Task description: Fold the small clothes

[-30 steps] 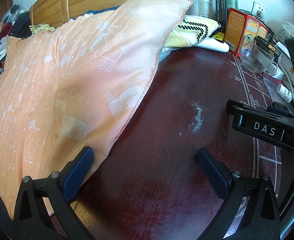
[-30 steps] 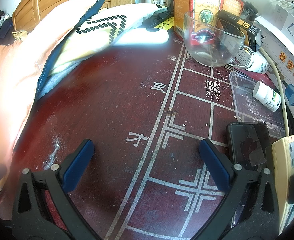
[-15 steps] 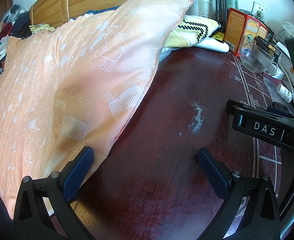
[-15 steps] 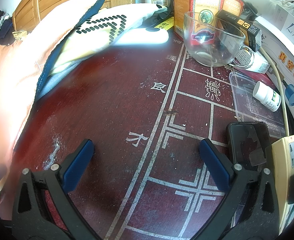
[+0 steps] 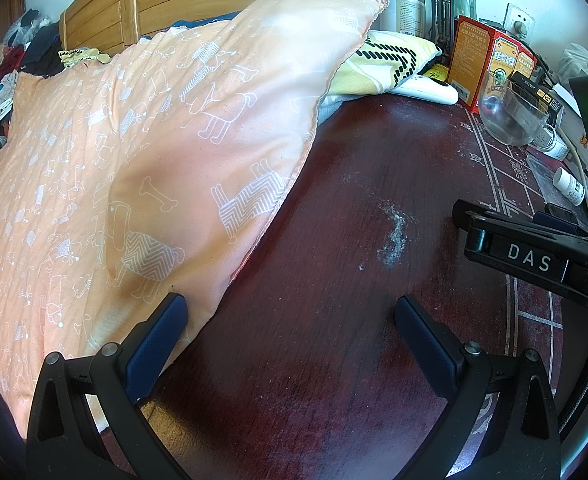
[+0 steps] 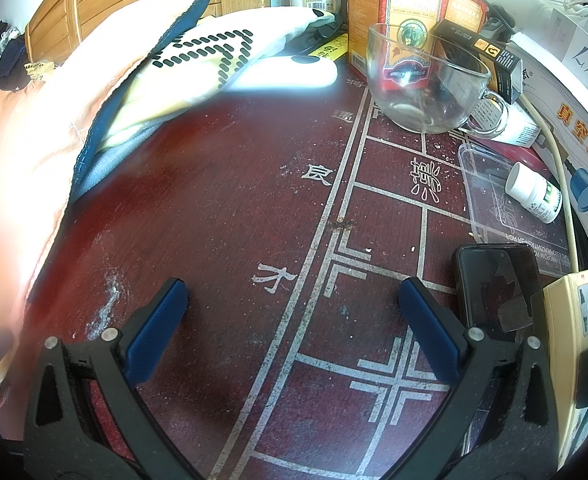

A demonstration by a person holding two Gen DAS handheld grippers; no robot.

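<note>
Clothing to fold: you have none on the desk (image 5: 354, 360); the only candidates are the heaped garments (image 5: 2, 76) at the far left edge, beyond the bed, too small to sort. Next along, the peach dog-print quilt (image 5: 134, 160) drapes from the bed onto the desk's left margin, covering a yellow patterned cushion (image 6: 198, 64). Your left claw (image 5: 290, 320) hangs spread and empty, its left finger touching or just beside the quilt's edge. Your right claw (image 6: 294, 312) is likewise spread and empty above the desk's white grid lines. Nothing has shifted over the last second in either view, so folding has not begun. Rightmost: glass cup (image 6: 426, 80), pill bottle (image 6: 534, 192), phone (image 6: 498, 292). Hidden: whatever lies under the quilt.
</note>
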